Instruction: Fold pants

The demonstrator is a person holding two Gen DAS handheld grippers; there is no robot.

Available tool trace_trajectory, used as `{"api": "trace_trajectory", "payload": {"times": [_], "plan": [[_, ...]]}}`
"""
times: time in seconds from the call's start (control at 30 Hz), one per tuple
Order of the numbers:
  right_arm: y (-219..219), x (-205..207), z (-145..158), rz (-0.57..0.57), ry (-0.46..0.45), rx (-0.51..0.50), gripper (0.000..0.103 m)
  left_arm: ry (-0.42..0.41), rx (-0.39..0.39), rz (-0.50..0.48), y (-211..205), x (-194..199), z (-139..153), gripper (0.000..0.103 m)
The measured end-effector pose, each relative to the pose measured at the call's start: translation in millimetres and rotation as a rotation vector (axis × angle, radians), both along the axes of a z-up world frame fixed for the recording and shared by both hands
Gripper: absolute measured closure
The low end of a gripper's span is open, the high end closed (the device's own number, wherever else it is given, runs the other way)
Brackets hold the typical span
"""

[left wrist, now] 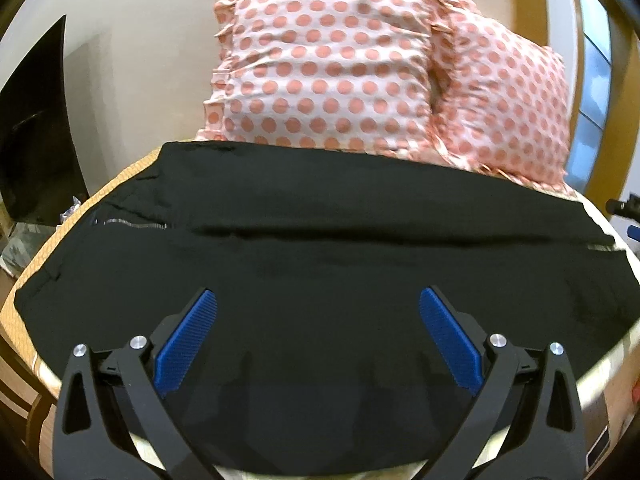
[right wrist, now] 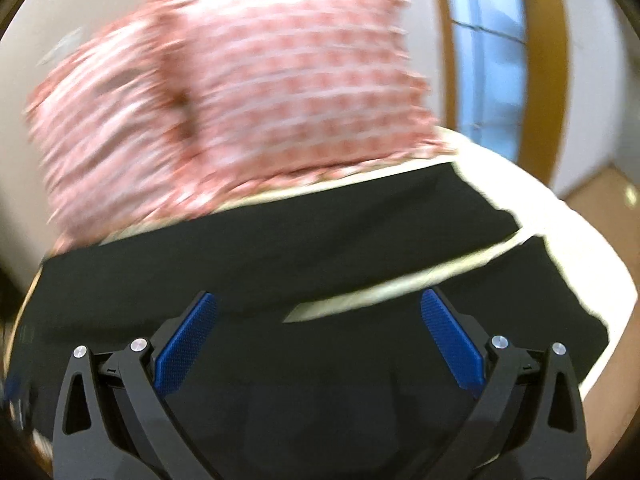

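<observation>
Black pants (left wrist: pixel 320 240): spread flat on the bed (left wrist: pixel 100 188), long axis running left to right across both wrist views. In the left wrist view the waist end lies to the left, where a short metal zipper (left wrist: pixel 132 225) shows; the leg ends reach toward the right. A seam or fold line runs along the length at mid-cloth. In the right wrist view the two legs (right wrist: pixel 280 248) part toward the right, with a pale wedge of bed sheet (right wrist: pixel 400 284) showing between them.

No brand, label or legible writing visible on any item.

Left gripper (left wrist: pixel 318 300): blue-padded fingers spread wide apart, holding nothing, hovering over the near edge of the pants.

Right gripper (right wrist: pixel 319 302): fingers likewise spread wide, nothing between them, above the pants near the split of the legs. This view is blurred.

Pillows (left wrist: pixel 328 68): two, white with coral polka dots and ruffled edges, propped at the far side of the bed, just beyond the pants.
</observation>
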State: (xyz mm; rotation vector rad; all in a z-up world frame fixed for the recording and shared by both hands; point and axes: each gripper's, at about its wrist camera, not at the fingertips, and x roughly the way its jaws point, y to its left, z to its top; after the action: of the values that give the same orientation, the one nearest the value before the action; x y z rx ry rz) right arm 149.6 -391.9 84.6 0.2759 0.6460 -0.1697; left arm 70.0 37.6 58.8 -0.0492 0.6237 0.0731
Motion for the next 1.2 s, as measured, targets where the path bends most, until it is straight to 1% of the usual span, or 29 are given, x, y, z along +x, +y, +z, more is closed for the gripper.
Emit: {"api": "trace_trajectory", "payload": {"times": [0.07, 0.13, 0.17, 0.2, 0.23, 0.27, 0.33, 0.4, 0.47, 0.53, 0.6, 0.63, 0.67, 0.7, 0.73, 0.77, 0.8, 0.83, 0.87, 0.9, 0.93, 1.0, 1.03, 1.1, 1.13, 1.2], "plan": [[-35.7, 43.1, 1.5, -0.096, 0.066, 0.069, 0.003, 0.000, 0.004, 0.010, 2.5, 12.7, 3.4, 0.002], [-72.0, 82.4, -4.0, -0.208, 0.132, 0.158, 0.013, -0.005, 0.016, 0.024, 4.3, 23.5, 6.5, 0.002], [-88.6, 98.5, -8.5, -0.261, 0.156, 0.202, 0.014, -0.008, 0.022, 0.031, 5.5, 30.1, 7.6, 0.002], [-108.8, 119.6, -15.6, -0.323, 0.188, 0.258, 0.017, -0.008, 0.025, 0.035, 6.8, 33.7, 7.2, 0.002], [-122.3, 133.2, -21.3, -0.374, 0.210, 0.283, 0.021, -0.006, 0.027, 0.040, 8.0, 37.9, 7.0, 0.002], [-133.2, 144.5, -25.9, -0.419, 0.226, 0.292, 0.023, -0.002, 0.026, 0.044, 9.2, 41.5, 5.9, 0.002], [-151.2, 166.5, -34.4, -0.495, 0.253, 0.293, 0.031, 0.011, 0.012, 0.048, 13.3, 49.1, 2.2, 0.002], [-164.6, 186.3, -41.8, -0.544, 0.273, 0.296, 0.033, 0.029, -0.014, 0.046, 18.6, 55.3, -3.3, 0.002], [-174.6, 204.6, -48.2, -0.600, 0.290, 0.274, 0.034, 0.052, -0.043, 0.042, 23.1, 59.8, -9.1, 0.002], [-180.8, 219.5, -52.5, -0.632, 0.300, 0.243, 0.034, 0.083, -0.093, 0.030, 28.9, 63.8, -14.5, 0.002], [-180.9, 229.5, -56.7, -0.647, 0.309, 0.219, 0.034, 0.093, -0.116, 0.030, 32.1, 65.0, -16.8, 0.002], [-178.5, 236.7, -59.5, -0.652, 0.319, 0.204, 0.036, 0.097, -0.123, 0.030, 33.0, 65.3, -18.1, 0.002], [-179.4, 237.5, -61.8, -0.656, 0.329, 0.182, 0.039, 0.105, -0.135, 0.030, 34.6, 66.3, -19.6, 0.002], [-176.1, 240.5, -65.7, -0.657, 0.355, 0.129, 0.048, 0.112, -0.143, 0.031, 35.3, 67.2, -20.5, 0.002], [-172.6, 242.7, -67.1, -0.656, 0.366, 0.083, 0.053, 0.117, -0.150, 0.032, 35.8, 67.8, -21.8, 0.002], [-167.2, 240.8, -68.5, -0.647, 0.375, 0.030, 0.061, 0.126, -0.161, 0.033, 36.9, 68.9, -23.2, 0.002], [-165.1, 237.5, -69.4, -0.631, 0.367, 0.009, 0.069, 0.129, -0.169, 0.031, 37.7, 69.0, -23.7, 0.002], [-163.4, 231.8, -69.7, -0.620, 0.354, 0.005, 0.076, 0.129, -0.178, 0.031, 38.5, 69.0, -24.0, 0.002], [-162.8, 225.1, -68.7, -0.607, 0.335, 0.015, 0.080, 0.128, -0.185, 0.032, 39.5, 68.1, -24.4, 0.002], [-162.8, 216.3, -68.5, -0.593, 0.317, 0.039, 0.089, 0.128, -0.191, 0.033, 40.5, 67.7, -24.7, 0.002], [-165.9, 205.1, -69.6, -0.569, 0.283, 0.091, 0.091, 0.129, -0.196, 0.033, 41.0, 67.6, -24.9, 0.002], [-169.2, 185.9, -68.4, -0.537, 0.232, 0.160, 0.096, 0.131, -0.205, 0.036, 42.2, 67.2, -25.4, 0.002], [-168.4, 171.7, -64.1, -0.512, 0.183, 0.185, 0.098, 0.132, -0.211, 0.038, 43.1, 67.6, -25.4, 0.002], [-165.5, 137.0, -55.6, -0.471, 0.098, 0.203, 0.098, 0.130, -0.226, 0.041, 45.5, 67.1, -25.6, 0.002], [-163.7, 124.6, -48.2, -0.458, 0.072, 0.210, 0.098, 0.130, -0.236, 0.046, 47.0, 66.9, -25.8, 0.002], [-154.9, 87.2, -39.8, -0.439, 0.021, 0.220, 0.100, 0.129, -0.254, 0.056, 50.0, 67.1, -25.9, 0.002]]}}
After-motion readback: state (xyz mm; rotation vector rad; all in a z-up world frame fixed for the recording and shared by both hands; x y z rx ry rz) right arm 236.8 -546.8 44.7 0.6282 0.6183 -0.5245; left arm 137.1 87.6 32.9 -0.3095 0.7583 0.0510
